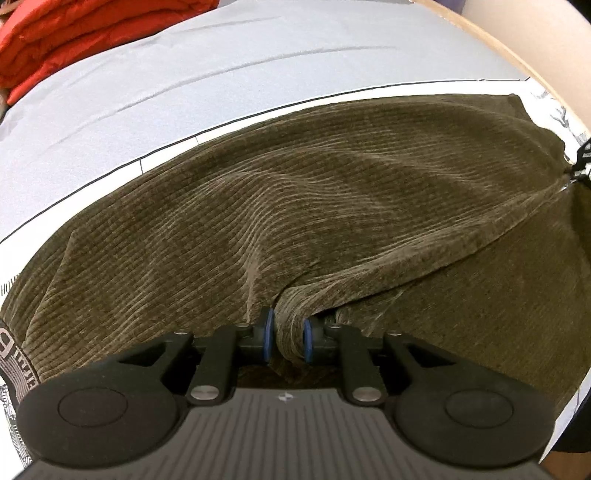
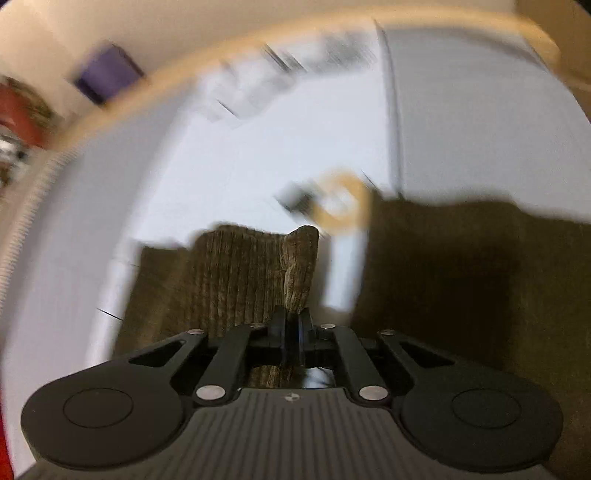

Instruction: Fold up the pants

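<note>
Olive-brown corduroy pants (image 1: 314,192) lie spread over a pale grey cloth-covered table (image 1: 184,74). In the left wrist view my left gripper (image 1: 287,334) points steeply down, its blue pads (image 1: 266,332) closed on a bunched fold at the pants' near edge. The fabric stretches from there to a gathered point at the far right edge. The right wrist view is motion-blurred. In it my right gripper (image 2: 293,325) is nearly closed, pinching a narrow raised flap of the pants (image 2: 236,273), and more dark fabric lies to the right.
A stack of red folded cloth (image 1: 74,33) sits at the table's far left corner. The tan table rim (image 1: 517,55) curves along the back right. In the right wrist view a blurred tan ring shape (image 2: 340,201) and a purple object (image 2: 107,74) show beyond the pants.
</note>
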Demonstrator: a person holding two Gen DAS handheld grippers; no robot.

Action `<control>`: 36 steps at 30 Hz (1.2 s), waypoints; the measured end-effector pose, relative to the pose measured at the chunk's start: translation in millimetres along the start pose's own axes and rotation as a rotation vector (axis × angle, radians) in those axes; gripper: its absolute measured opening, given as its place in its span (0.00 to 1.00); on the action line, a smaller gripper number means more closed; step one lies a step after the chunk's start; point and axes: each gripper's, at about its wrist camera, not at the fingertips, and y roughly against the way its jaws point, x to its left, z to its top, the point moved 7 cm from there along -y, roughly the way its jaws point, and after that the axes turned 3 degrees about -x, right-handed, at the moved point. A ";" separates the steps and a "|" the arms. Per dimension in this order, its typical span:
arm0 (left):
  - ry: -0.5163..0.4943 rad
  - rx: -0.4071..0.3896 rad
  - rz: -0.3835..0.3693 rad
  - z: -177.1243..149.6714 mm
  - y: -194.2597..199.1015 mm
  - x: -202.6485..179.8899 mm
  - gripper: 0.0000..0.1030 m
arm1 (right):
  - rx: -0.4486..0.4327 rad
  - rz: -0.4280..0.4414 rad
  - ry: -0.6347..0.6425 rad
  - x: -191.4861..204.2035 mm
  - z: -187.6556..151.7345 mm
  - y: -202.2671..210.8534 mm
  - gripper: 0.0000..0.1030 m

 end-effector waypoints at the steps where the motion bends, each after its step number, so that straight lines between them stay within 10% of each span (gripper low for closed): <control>1: 0.006 0.004 -0.006 0.1 2.0 2.2 0.20 | 0.020 0.001 -0.034 -7.7 -1.5 -4.4 0.07; 7: 0.035 -0.069 -0.119 8.8 33.7 10.8 0.53 | -0.181 -0.039 0.060 5.6 22.6 38.2 0.27; 11: 0.113 -0.158 -0.182 14.5 64.4 40.7 0.53 | -0.260 0.027 0.098 18.2 32.9 67.5 0.28; 22: 0.494 -0.143 0.205 -56.1 77.2 232.4 0.53 | -0.252 0.464 0.354 101.8 -12.9 197.0 0.30; 28: 0.719 -0.157 0.145 -82.7 61.3 278.8 0.72 | -0.176 0.681 0.590 104.7 -61.0 280.3 0.39; 36: 0.650 -0.095 0.147 -86.6 19.1 266.3 0.74 | -0.140 0.671 0.728 57.8 -102.4 287.4 0.40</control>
